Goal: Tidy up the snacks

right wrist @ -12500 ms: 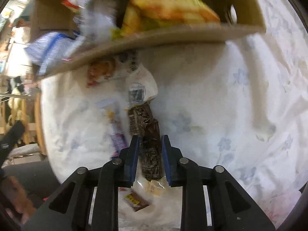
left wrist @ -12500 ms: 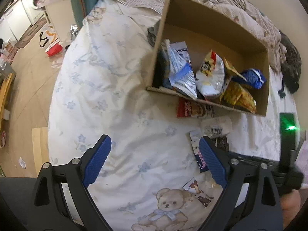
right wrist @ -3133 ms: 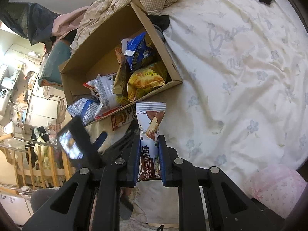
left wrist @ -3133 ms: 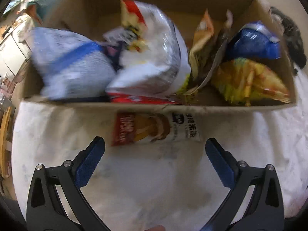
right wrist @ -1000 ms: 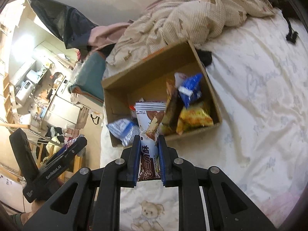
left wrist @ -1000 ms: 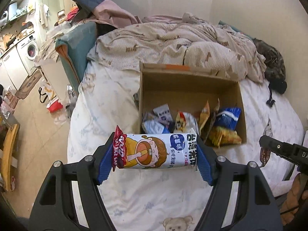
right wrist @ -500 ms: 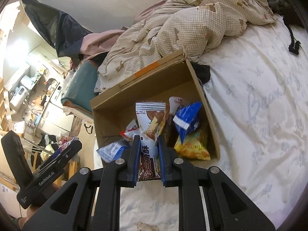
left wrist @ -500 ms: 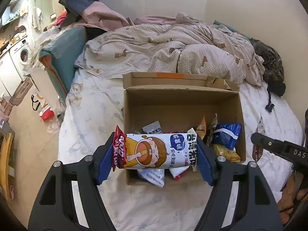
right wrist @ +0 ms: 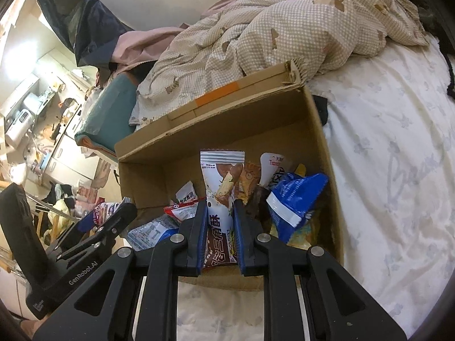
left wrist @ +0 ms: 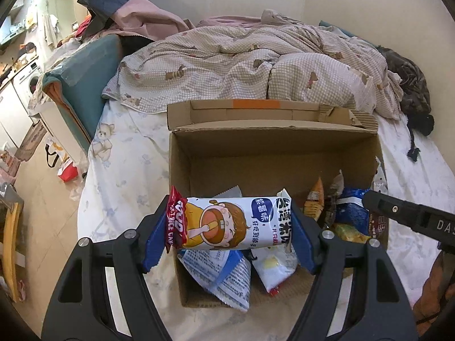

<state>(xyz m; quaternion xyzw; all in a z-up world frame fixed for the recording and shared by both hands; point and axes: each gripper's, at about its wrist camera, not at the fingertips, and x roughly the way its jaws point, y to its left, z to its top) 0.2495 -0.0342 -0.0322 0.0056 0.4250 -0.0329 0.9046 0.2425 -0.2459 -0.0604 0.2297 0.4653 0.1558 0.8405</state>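
My left gripper is shut across the ends of a white rice-cake packet with a cartoon child, held crosswise above the near part of the open cardboard box. My right gripper is shut on a tall brown-and-white wafer packet, held upright over the same box. Several snack bags lie inside, among them a blue bag and a blue-striped white bag. The right gripper shows as a black bar at the right edge of the left wrist view.
The box sits on a white flowered bedsheet. A checked quilt is bunched behind it, with a teal cushion at the bed's left corner. Floor with clutter and a washing machine lies to the left.
Both grippers have moved forward and down toward the box with their packets; the box now looks larger and lies right under them. Neither grip has changed.
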